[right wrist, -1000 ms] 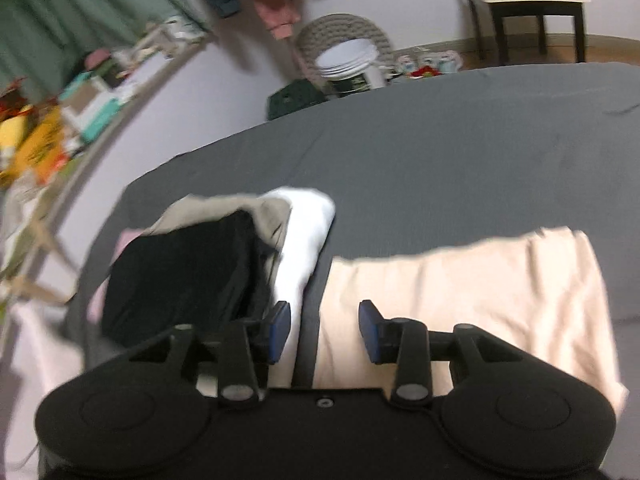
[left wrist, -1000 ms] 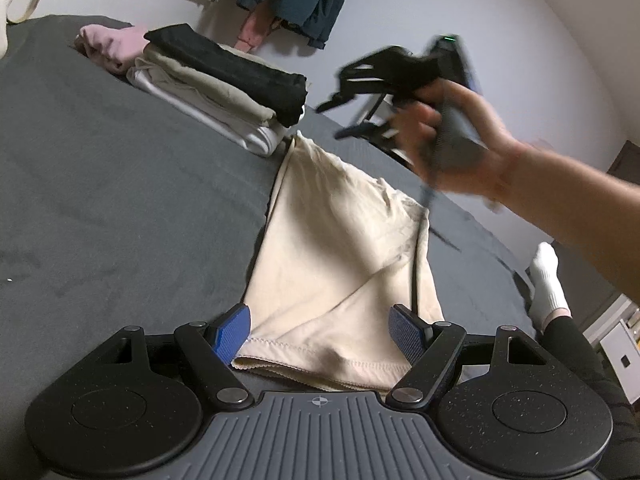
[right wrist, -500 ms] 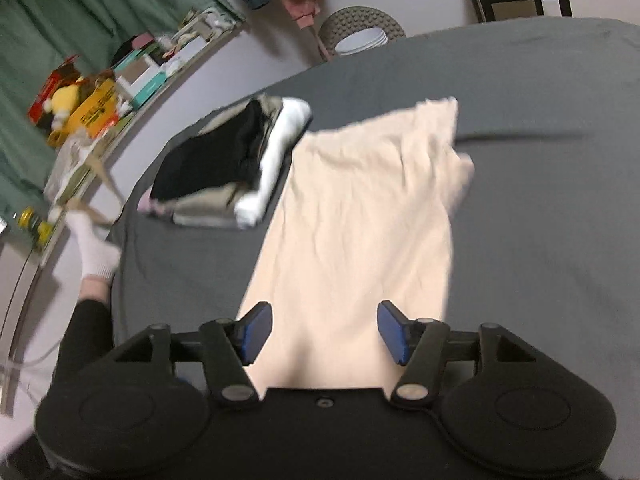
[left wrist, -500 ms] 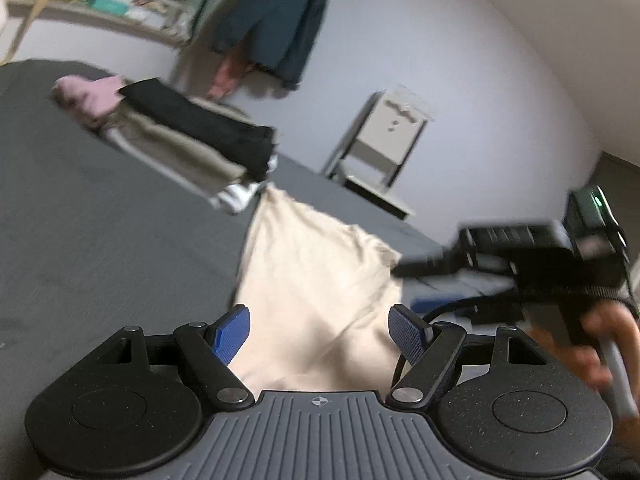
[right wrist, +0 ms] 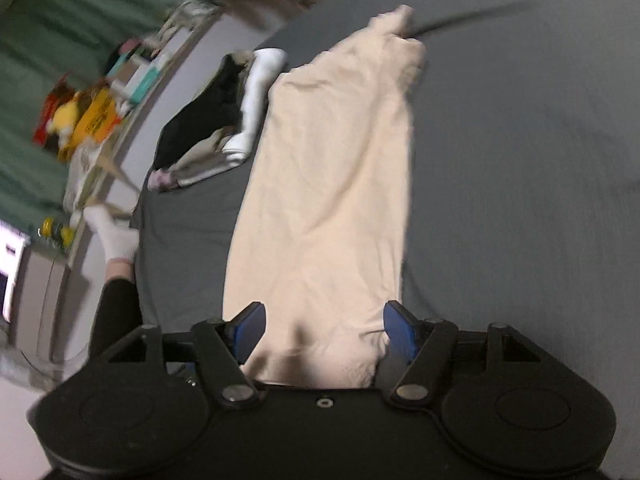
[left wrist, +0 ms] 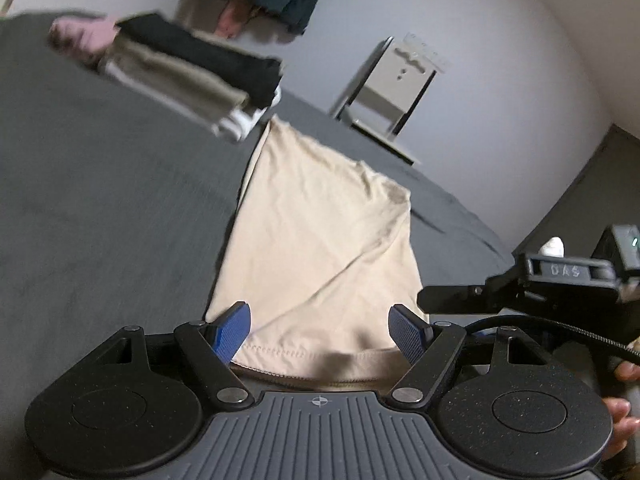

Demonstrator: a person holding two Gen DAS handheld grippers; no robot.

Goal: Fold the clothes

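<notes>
Fingers [left wrist: 236, 330] of the left gripper [left wrist: 322, 330] stand spread wide over the near hem of a beige garment [left wrist: 320, 240], blue pads on either side of the cloth and nothing pinched between them. On the right gripper [right wrist: 323, 330] the fingers [right wrist: 248, 326] are likewise parted, straddling the same garment's [right wrist: 328, 184] near end, the fabric lying loose between the pads rather than clamped.

The beige piece lies lengthwise on a dark grey bed cover [left wrist: 100, 200], folded into a long panel with soft creases running toward its far end. Just beside that far end sits a stack of folded clothes [left wrist: 188, 68] — black on top, khaki and white beneath, something pink at the back — seen in the right wrist view as a pile [right wrist: 216, 120] to the garment's left.

At the edge of the left wrist view the right gripper's black body [left wrist: 560, 280] shows with a person's hand [left wrist: 622, 412] around it. A pale chair [left wrist: 396, 88] stands against the wall beyond the bed; a cluttered shelf [right wrist: 104, 104] and a white-socked foot [right wrist: 112, 232] appear in the right wrist view — both blurred.
</notes>
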